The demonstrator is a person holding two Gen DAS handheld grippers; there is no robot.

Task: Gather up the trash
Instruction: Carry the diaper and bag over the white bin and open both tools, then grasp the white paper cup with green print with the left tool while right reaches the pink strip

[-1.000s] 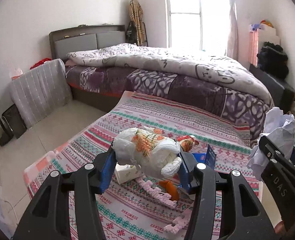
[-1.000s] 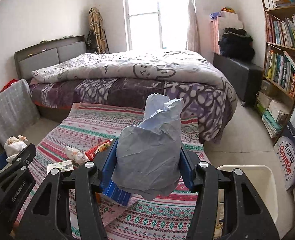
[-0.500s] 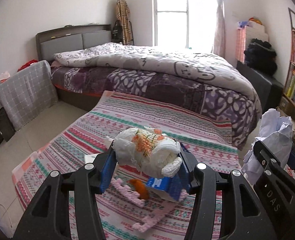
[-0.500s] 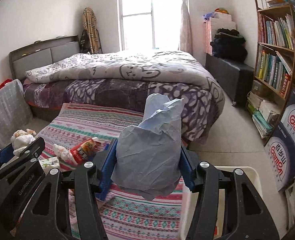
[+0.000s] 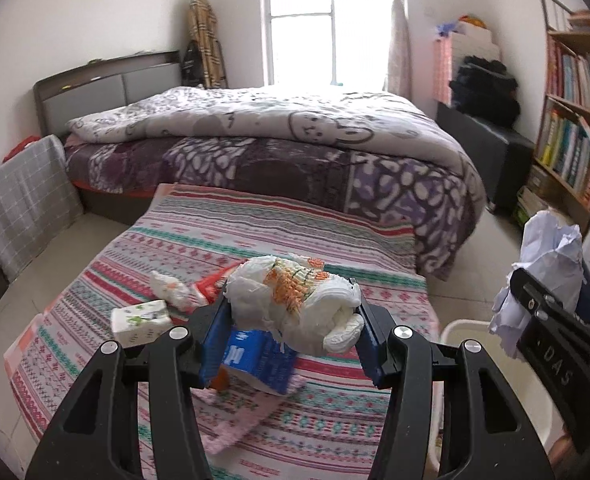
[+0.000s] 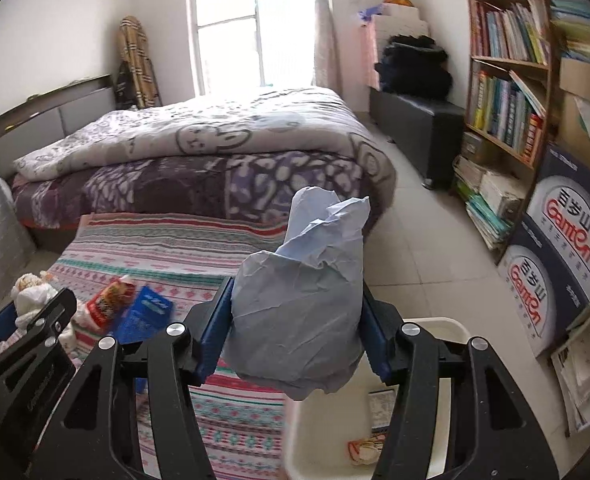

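Note:
My left gripper (image 5: 293, 316) is shut on a crumpled white plastic bag with orange print (image 5: 295, 304), held above the striped rug (image 5: 263, 240). My right gripper (image 6: 295, 316) is shut on a big wad of crumpled pale blue paper (image 6: 307, 300), held over the near left corner of a white bin (image 6: 451, 332). The bin holds a few bits of trash (image 6: 365, 448). The bin's rim also shows in the left wrist view (image 5: 463, 328). On the rug lie a blue packet (image 5: 255, 364), a small white box (image 5: 141, 320), a white wrapper (image 5: 171, 288) and a red packet (image 6: 111, 300).
A bed with a grey patterned duvet (image 5: 275, 128) stands behind the rug. A bookshelf (image 6: 507, 92) and printed cardboard boxes (image 6: 559, 260) line the right wall. A black bench (image 6: 419, 124) stands by the window. A grey checked panel (image 5: 19, 200) leans at the left.
Both grippers have swung to the right with their loads. The white bin has come into view under the right gripper, and its rim now shows in the left wrist view.

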